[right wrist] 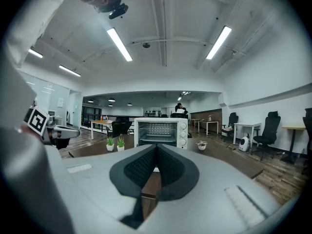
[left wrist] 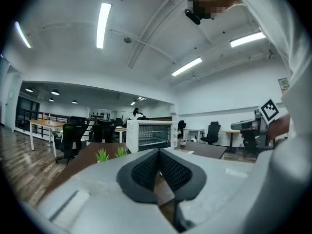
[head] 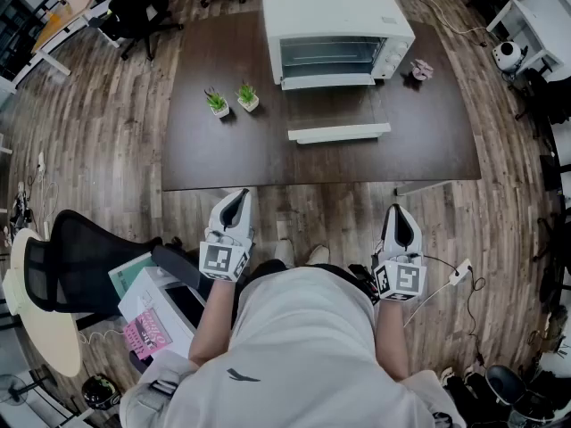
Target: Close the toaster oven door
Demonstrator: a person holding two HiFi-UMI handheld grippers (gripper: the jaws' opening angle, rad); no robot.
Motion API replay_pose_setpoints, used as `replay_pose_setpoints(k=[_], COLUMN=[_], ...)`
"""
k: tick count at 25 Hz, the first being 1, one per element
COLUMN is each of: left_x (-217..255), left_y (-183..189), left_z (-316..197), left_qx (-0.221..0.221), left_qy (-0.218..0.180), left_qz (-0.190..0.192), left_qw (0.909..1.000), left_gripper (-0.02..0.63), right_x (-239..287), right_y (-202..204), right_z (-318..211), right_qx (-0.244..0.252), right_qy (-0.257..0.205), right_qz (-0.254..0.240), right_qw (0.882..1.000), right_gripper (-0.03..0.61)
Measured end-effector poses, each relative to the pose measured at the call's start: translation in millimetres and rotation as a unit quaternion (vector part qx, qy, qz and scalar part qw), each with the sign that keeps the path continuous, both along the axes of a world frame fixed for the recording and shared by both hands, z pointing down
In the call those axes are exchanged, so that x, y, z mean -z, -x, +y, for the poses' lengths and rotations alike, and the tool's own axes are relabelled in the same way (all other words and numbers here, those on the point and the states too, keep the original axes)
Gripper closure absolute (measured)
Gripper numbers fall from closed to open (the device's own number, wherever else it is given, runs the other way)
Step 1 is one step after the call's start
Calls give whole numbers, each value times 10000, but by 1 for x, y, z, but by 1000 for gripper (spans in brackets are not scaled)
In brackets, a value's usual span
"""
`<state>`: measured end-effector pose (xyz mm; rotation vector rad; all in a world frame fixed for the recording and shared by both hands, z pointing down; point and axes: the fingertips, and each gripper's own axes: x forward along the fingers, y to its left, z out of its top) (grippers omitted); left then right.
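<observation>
A white toaster oven (head: 336, 32) stands at the far side of a dark brown table (head: 223, 154). Its glass door (head: 339, 133) hangs fully down toward me, flat over the tabletop. The same toaster oven (left wrist: 150, 135) shows in the left gripper view, and the toaster oven (right wrist: 162, 132) sits straight ahead in the right gripper view. My left gripper (head: 234, 208) and right gripper (head: 400, 226) are held close to my body, short of the table's near edge. Both are shut with nothing between their black pads.
Two small potted plants (head: 232, 101) stand left of the oven. A small pink object (head: 421, 69) lies at its right. A black office chair (head: 71, 261) and boxes (head: 156, 306) are at my left, cables and a power strip (head: 459, 273) at my right.
</observation>
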<state>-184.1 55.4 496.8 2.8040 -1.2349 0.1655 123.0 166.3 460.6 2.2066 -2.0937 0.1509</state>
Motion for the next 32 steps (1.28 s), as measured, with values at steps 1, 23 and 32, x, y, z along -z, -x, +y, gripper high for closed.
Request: replay_pose_setpoints(k=[1,23,32], left_x=[0,-4,-4], left_y=[0,9,-2], left_z=[0,-22,-51], left_qx=[-22,-104,-502], left_qy=[-16,119,116], left_qz=[3,113,135], left_qw=[10000,9998,9986], left_gripper=[629,629,629], right_x=[0,1,-1], right_y=[1,19,18], right_z=[0,-27,-58], right_qx=[3,53,-33], right_qy=[-1,15,178], right_qz=[-4,-119,19], right_qw=[10000,9999,9998], right_gripper=[578,577,577])
